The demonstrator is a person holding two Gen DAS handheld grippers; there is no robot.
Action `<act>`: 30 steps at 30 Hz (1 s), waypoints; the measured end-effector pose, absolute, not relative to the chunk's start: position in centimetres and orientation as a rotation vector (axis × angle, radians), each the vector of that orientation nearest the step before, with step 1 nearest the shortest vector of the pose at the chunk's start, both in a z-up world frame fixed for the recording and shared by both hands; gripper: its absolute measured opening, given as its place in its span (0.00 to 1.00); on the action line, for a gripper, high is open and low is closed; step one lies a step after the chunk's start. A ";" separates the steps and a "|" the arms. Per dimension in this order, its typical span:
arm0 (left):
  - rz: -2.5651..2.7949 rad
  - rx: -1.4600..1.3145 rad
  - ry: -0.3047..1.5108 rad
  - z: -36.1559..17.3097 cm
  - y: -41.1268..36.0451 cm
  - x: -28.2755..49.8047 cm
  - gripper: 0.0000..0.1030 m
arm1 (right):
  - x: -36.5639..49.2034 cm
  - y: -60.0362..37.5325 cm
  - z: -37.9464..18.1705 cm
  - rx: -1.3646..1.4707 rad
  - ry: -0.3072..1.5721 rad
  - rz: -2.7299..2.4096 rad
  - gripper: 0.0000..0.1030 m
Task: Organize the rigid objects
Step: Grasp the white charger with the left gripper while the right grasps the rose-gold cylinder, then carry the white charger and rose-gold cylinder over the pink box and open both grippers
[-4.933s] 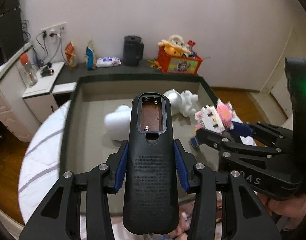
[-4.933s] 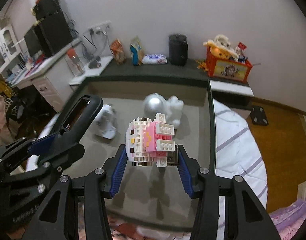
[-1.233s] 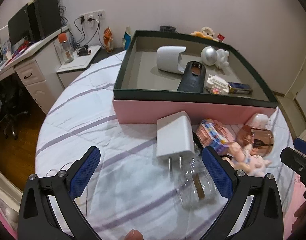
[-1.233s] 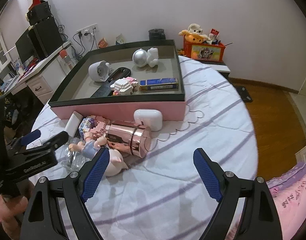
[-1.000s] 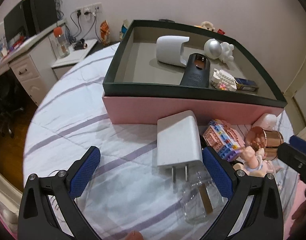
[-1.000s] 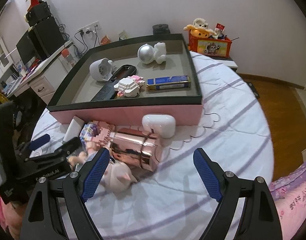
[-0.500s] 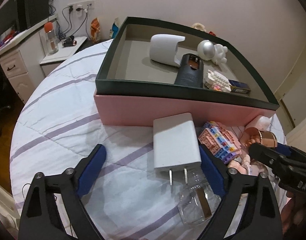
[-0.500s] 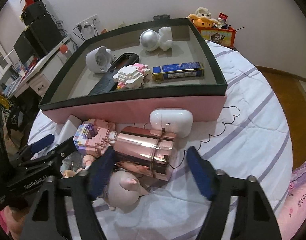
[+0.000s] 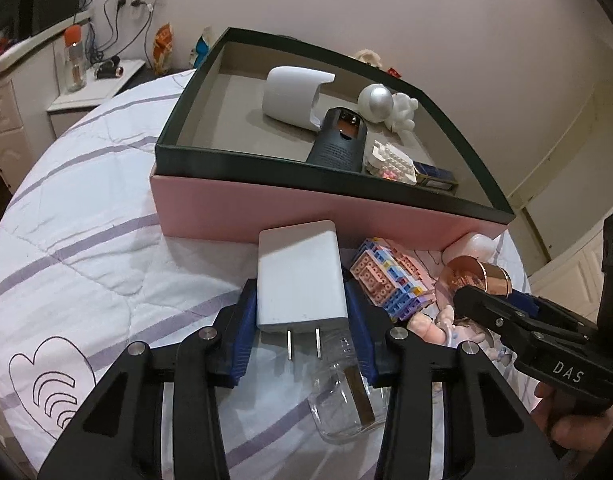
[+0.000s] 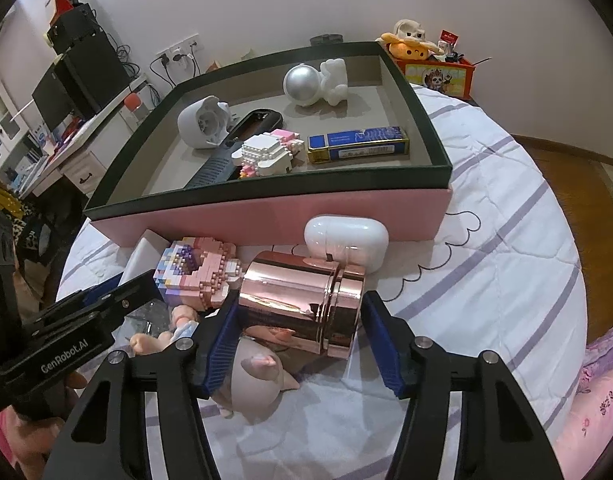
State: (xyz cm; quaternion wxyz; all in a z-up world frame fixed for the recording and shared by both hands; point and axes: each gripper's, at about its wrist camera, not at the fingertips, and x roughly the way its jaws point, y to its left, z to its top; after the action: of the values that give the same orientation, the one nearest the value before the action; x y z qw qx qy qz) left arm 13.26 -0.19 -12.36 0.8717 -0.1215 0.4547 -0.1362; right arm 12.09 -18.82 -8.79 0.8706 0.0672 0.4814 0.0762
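A white plug charger (image 9: 300,276) lies on the quilt in front of the pink box (image 9: 266,208). My left gripper (image 9: 300,304) is closing, its blue pads against the charger's two sides. My right gripper (image 10: 300,308) is also closing, with its pads touching both ends of a rose-gold canister (image 10: 298,300) that lies on its side. The box (image 10: 266,216) holds a white round device (image 10: 204,122), a black remote (image 10: 242,132), an astronaut figure (image 10: 314,82), a white-pink brick figure (image 10: 268,152) and a blue-gold packet (image 10: 358,144).
Crowded around the two held things are a pink-blue brick model (image 9: 390,280), a clear glass jar (image 9: 346,392), a pink doll (image 10: 254,376) and a white earbud case (image 10: 346,240). A desk and shelves stand at the left, beyond the bed's edge.
Both grippers have come nearer to the things in front of the box. The left jaws have narrowed onto the charger and the right jaws onto the rose-gold canister.
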 end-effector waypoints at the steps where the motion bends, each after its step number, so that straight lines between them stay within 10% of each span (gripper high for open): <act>1: -0.286 -0.259 0.950 -12.3 -0.1 13.2 0.41 | 12.0 -18.9 -8.7 0.141 1.006 0.158 0.59; 30: -0.225 -0.158 0.767 -3.4 1.6 9.8 0.39 | 9.4 -19.4 -3.1 0.133 0.889 0.219 0.56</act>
State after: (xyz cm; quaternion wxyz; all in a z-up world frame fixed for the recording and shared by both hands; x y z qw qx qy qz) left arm 9.78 1.56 -3.39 0.9182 -0.0770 0.3727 -0.1095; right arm 9.43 -19.43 -3.14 0.8949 0.0643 0.4288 0.1057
